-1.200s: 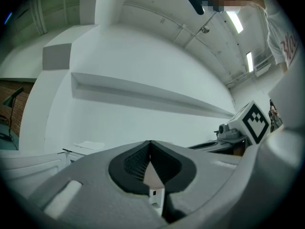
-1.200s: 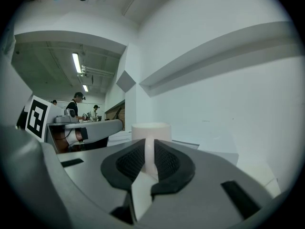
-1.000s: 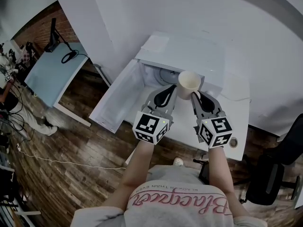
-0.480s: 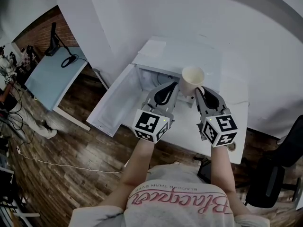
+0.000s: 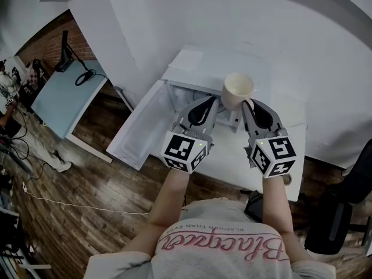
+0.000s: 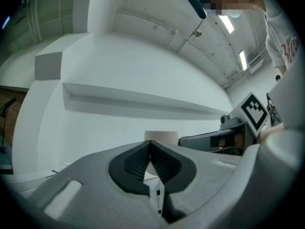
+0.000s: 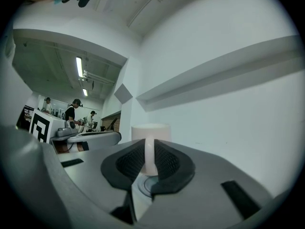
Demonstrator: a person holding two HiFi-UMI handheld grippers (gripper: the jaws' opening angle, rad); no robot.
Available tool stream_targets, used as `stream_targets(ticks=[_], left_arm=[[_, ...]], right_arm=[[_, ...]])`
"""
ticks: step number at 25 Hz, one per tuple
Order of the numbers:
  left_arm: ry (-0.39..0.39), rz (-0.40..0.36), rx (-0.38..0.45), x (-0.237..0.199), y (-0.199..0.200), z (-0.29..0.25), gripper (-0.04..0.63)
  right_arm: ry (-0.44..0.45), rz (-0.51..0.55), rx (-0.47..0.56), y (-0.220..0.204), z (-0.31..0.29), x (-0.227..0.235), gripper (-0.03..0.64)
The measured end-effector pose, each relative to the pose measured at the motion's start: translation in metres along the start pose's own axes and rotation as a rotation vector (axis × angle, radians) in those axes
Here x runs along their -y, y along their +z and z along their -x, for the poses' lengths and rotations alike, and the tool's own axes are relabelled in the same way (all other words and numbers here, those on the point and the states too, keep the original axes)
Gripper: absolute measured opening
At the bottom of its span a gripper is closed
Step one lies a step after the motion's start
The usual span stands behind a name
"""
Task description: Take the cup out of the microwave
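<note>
The right gripper (image 7: pixel 149 159) has its jaws closed partway on the handle of the cup (image 5: pixel 238 90), holding it upright in the air at the front of the microwave (image 5: pixel 200 60), to the right of the open door (image 5: pixel 136 127). The left gripper (image 6: pixel 150 144) is beside the cup, also in front of the microwave, its jaws pressed together on nothing.

The left gripper (image 6: pixel 150 146) has its jaws together, the cup (image 6: pixel 164 136) just beyond them.
</note>
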State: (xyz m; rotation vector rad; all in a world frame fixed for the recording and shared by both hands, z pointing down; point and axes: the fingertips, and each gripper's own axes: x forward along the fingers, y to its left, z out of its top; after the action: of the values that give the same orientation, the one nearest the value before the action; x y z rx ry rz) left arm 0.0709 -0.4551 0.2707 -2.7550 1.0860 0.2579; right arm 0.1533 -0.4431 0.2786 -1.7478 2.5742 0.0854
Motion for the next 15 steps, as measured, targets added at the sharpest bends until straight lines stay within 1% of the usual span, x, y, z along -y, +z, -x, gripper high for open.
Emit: stream_targets(ticks=[8,15], left_arm=[[-0.005,-0.007,0.008,-0.0008,0.0051,-0.0019,0.006],[-0.012,0.001,0.010,0.0024,0.0063,-0.0028,0.006]], right_arm=[[0.001,0.027,0.012,0.0062,0.0028,-0.0028,0.051],[-0.009,0.027,0.010,0.0078,0.0071,-0.0007,0.051]])
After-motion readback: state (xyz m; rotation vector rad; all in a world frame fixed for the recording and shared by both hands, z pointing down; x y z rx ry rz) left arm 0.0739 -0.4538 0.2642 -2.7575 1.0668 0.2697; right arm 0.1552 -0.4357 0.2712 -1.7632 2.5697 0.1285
